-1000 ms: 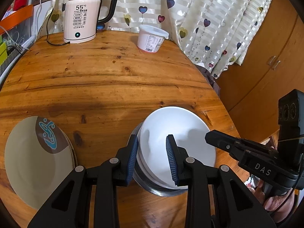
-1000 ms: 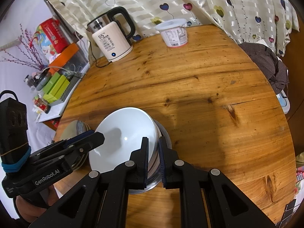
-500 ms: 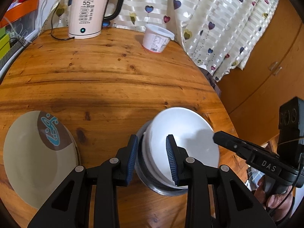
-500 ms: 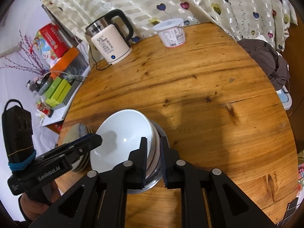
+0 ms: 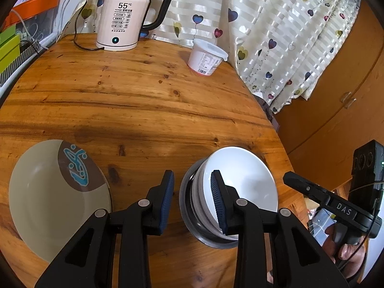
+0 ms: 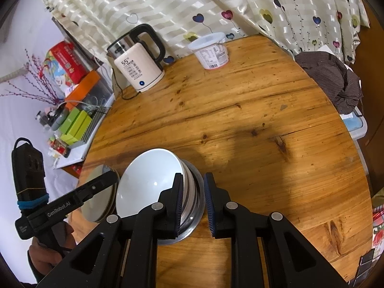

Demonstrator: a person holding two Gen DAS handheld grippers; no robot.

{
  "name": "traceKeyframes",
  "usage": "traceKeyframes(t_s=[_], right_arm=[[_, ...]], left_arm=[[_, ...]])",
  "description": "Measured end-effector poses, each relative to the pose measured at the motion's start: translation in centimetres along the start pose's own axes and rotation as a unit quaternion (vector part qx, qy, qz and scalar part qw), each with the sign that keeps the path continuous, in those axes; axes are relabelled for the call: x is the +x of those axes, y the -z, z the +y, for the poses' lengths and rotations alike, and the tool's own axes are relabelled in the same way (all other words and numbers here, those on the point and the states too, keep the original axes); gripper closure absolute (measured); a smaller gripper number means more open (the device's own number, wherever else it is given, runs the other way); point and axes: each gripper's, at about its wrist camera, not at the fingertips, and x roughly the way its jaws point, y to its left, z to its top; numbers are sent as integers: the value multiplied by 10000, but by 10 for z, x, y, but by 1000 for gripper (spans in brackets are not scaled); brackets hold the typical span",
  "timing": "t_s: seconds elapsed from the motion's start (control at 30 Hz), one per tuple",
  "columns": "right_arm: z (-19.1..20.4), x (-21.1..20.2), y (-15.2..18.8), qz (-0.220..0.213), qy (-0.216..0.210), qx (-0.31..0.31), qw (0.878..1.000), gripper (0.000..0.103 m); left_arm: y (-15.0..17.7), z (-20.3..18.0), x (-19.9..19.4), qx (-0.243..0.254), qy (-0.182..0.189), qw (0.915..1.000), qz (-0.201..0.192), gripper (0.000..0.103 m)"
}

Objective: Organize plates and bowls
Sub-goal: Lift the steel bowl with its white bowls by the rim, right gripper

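Left wrist view: your left gripper (image 5: 192,194) stands spread, gripping nothing; a beige plate (image 5: 48,192) lies to its left, and the stacked white bowls (image 5: 242,182) sit by its right finger. Right wrist view: your right gripper (image 6: 193,201) has just been opening, its jaws straddling the stack's near rim without visibly clamping it.

Bench (image 5: 144,110): varnished wood, glossy, knots and grain visible. White bowl (image 5: 242,180): glazed ceramic, shiny, stacked in a brushed metal bowl (image 6: 192,218). Plate (image 5: 48,192): beige glazed ceramic, smooth, with brown and teal patch. Kettle (image 5: 124,16): matt cream plastic body, polished steel top, black plastic handle. Tub (image 5: 206,57): white plastic with paper label. Curtain (image 6: 216,4): satin-striped cloth. Jaws: matt black plastic, ribbed blue rubber pads (image 5: 168,199).
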Motion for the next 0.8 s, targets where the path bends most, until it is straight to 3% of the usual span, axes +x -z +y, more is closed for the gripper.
traceKeyframes(t_s=[0.17,0.33,0.8], right_arm=[[-1,-3,1,-46,-48,74,10000,85],[-8,-6,3,-133,-71,188,9997,69],[-19,-7,10,-9,-328,309,9990,72]], left_arm=[[1,6,-3,-98,36,9999,-32,69],[3,16,-5,-251,6,9997,-43,67],[11,25,-7,-308,-8,9995,26,67]])
